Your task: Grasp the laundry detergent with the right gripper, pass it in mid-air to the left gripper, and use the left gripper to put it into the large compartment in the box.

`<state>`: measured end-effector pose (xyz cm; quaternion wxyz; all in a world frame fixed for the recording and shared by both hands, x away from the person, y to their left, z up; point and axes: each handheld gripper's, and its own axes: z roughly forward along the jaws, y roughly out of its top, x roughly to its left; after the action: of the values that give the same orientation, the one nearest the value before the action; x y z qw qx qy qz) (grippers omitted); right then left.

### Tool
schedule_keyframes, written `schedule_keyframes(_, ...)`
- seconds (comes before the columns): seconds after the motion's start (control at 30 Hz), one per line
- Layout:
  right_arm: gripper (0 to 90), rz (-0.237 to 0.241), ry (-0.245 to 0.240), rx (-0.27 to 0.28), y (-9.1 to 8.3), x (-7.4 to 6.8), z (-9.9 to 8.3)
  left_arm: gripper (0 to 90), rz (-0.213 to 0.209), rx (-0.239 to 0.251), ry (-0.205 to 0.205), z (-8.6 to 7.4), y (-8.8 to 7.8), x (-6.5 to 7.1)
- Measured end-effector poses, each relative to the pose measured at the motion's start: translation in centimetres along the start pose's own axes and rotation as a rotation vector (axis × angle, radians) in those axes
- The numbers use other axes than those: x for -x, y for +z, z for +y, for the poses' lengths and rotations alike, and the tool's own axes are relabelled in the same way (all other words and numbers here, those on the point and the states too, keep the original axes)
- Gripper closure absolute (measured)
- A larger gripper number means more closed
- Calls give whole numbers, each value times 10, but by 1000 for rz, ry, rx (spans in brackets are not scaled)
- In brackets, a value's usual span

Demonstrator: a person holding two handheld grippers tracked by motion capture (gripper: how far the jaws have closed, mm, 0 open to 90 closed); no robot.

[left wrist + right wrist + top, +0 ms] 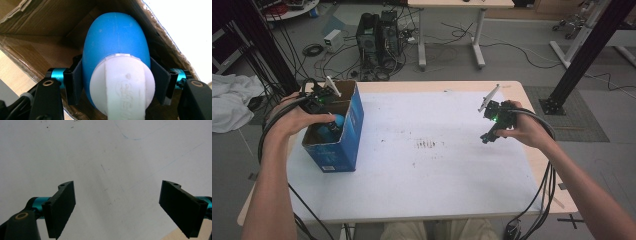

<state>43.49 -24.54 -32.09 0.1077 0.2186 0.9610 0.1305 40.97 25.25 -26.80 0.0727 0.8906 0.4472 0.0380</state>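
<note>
A blue egg-shaped object [116, 42] with a white round base [122, 86] sits between the jaws of my left gripper [117, 82], which is shut on its sides. It hangs inside an open cardboard box [337, 132] with blue outer walls at the table's left. In the high view the blue object [338, 121] shows just within the box's mouth, under my left gripper [329, 125]. My right gripper [487, 137] hovers over the right part of the table, open, its jaws [117, 207] wide apart with nothing between them.
A white sheet [427, 150] covers most of the wooden table [532, 160], with small dark specks near its middle. Cables trail from both grippers off the table's near edge. Computers, cables and another table stand on the floor beyond.
</note>
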Motion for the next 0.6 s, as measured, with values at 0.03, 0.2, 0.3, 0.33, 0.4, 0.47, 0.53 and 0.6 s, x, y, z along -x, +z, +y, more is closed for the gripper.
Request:
schedule_keyframes(0.03,131,0,2,-2,0,-1,0,356,2,-1,-2,0,0,0)
schedule_keyframes(0.2,131,1,5,4,-1,0,-1,351,2,-4,6,0,0,0)
schedule_keyframes(0.3,131,0,1,-3,0,-1,0,346,1,0,2,0,0,0)
schedule_keyframes(0.33,131,0,2,-2,0,-1,0,345,4,-10,8,1,0,0)
schedule_keyframes(0.4,131,1,2,-3,0,0,0,343,1,-5,7,1,0,0)
schedule_keyframes(0.47,131,1,2,-3,0,0,0,338,5,-19,17,2,-1,2)
schedule_keyframes(0.53,131,1,2,-5,1,0,-1,337,6,-18,14,2,-1,2)
schedule_keyframes(0.6,131,1,2,-5,1,0,-1,337,6,-20,21,2,-2,2)
